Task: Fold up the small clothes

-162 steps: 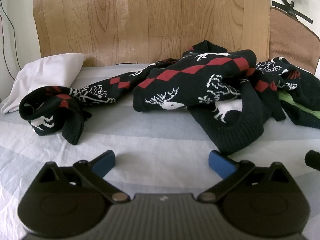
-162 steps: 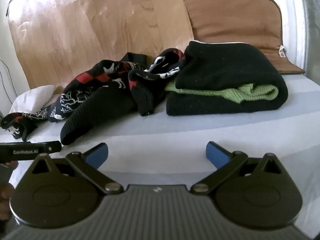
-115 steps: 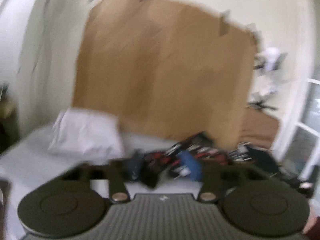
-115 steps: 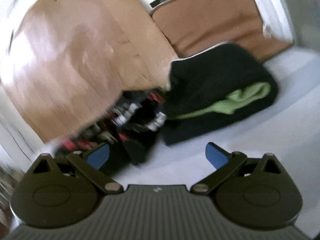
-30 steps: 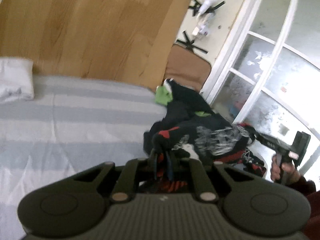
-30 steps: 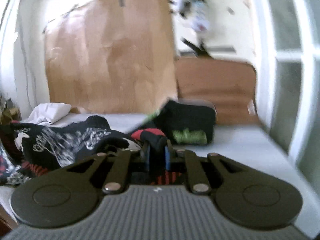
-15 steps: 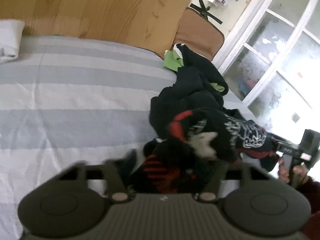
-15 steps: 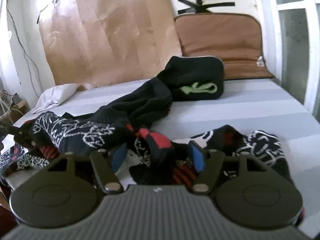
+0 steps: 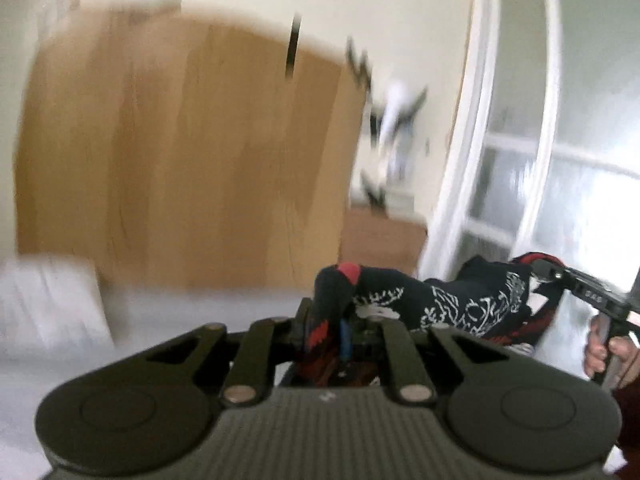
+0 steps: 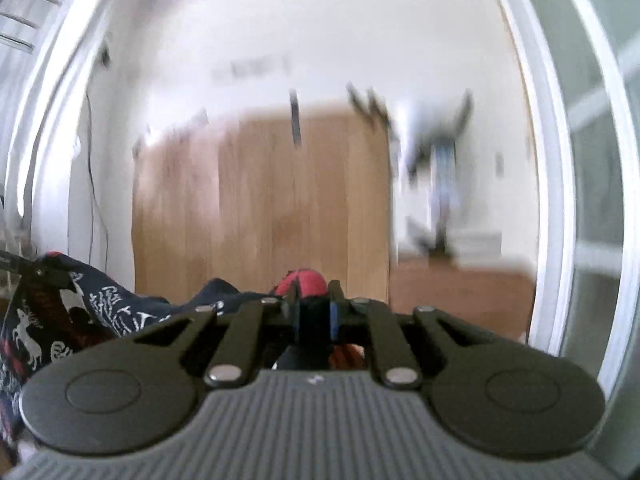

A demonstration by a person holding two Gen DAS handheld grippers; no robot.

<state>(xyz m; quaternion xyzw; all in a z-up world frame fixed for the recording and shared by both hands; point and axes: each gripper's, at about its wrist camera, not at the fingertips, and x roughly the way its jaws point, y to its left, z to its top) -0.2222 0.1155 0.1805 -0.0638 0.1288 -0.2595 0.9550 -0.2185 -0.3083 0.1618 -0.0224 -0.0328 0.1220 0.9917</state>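
Note:
A black knitted sweater point(image 9: 460, 300) with red diamonds and white reindeer hangs stretched in the air between my two grippers. In the blurred left wrist view my left gripper point(image 9: 326, 328) has its jaws closing, and a red and black fold of the sweater is pinched between the pads. My right gripper point(image 10: 314, 316) also has its jaws closing on a fold, with a red bulge of the sweater point(image 10: 100, 304) showing above its tips. The left wrist view shows a hand point(image 9: 604, 352) holding the right gripper at the far right.
A wooden board point(image 9: 180, 168) leans on the wall behind the bed. A white pillow point(image 9: 48, 300) lies at the left and a brown cushion point(image 10: 460, 296) at the right. A white-framed glass door point(image 9: 520, 200) stands on the right.
Both grippers opened over the sweater on the bed, then closed on it and rose. The sweater is now lifted off the bed and the views tilt up toward the wall.

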